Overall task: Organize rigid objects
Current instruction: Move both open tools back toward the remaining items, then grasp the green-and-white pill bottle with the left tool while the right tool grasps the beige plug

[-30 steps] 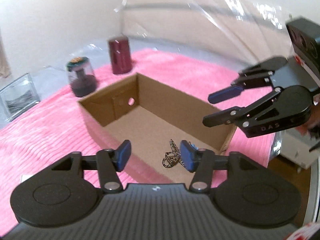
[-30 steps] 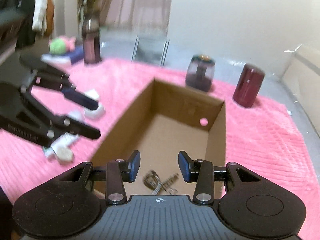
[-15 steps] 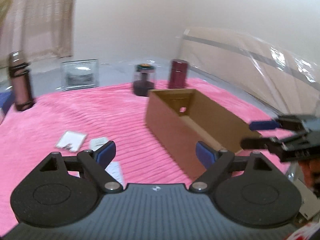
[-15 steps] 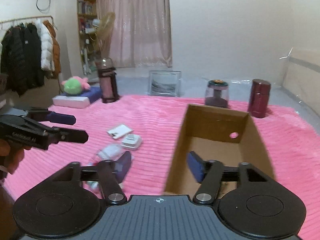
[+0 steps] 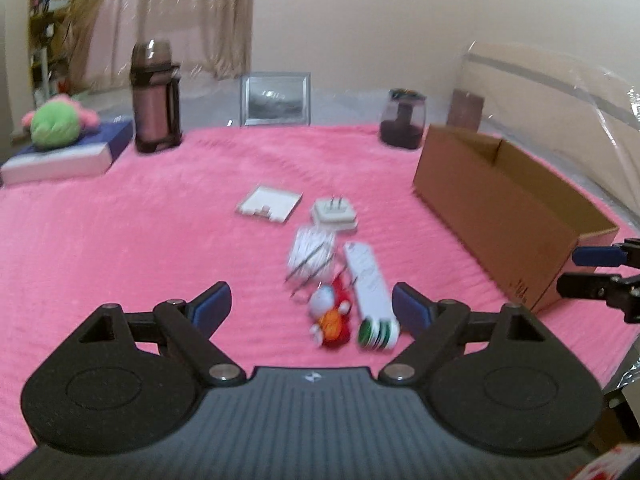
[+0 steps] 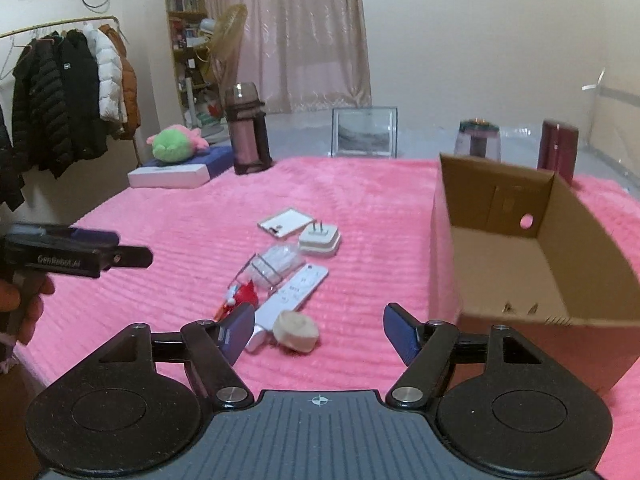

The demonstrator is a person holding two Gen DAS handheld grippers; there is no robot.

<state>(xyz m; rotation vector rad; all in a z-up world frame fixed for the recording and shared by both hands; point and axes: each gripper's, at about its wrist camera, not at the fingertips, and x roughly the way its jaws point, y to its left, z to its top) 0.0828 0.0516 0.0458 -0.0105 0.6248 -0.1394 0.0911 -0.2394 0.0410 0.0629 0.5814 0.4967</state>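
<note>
Loose items lie on the pink blanket [image 5: 140, 240]: a white remote [image 5: 370, 280] [image 6: 294, 292], a red-and-white toy figure [image 5: 332, 316], a clear packet [image 5: 310, 256], a white plug charger [image 5: 334, 214] and a flat white card [image 5: 269, 204]. A beige roll [image 6: 296, 330] rests by the remote's near end. The open cardboard box [image 5: 500, 208] [image 6: 520, 240] stands to their right. My left gripper [image 5: 310, 306] is open above the toy and remote, holding nothing. My right gripper [image 6: 320, 330] hovers over the roll; its jaws are opening, with nothing held.
At the back stand a dark flask [image 5: 154, 96], a picture frame [image 5: 276, 98], a dark jar [image 5: 402, 118] and a maroon canister [image 6: 558, 148]. A green plush [image 5: 56, 122] lies on a flat box at the far left. Coats [image 6: 60, 92] hang beyond the bed's edge.
Both grippers have swung from above the inside of the box leftward to the loose items and sunk a little. Both jaws have spread wider. The metal piece stays in the box.
</note>
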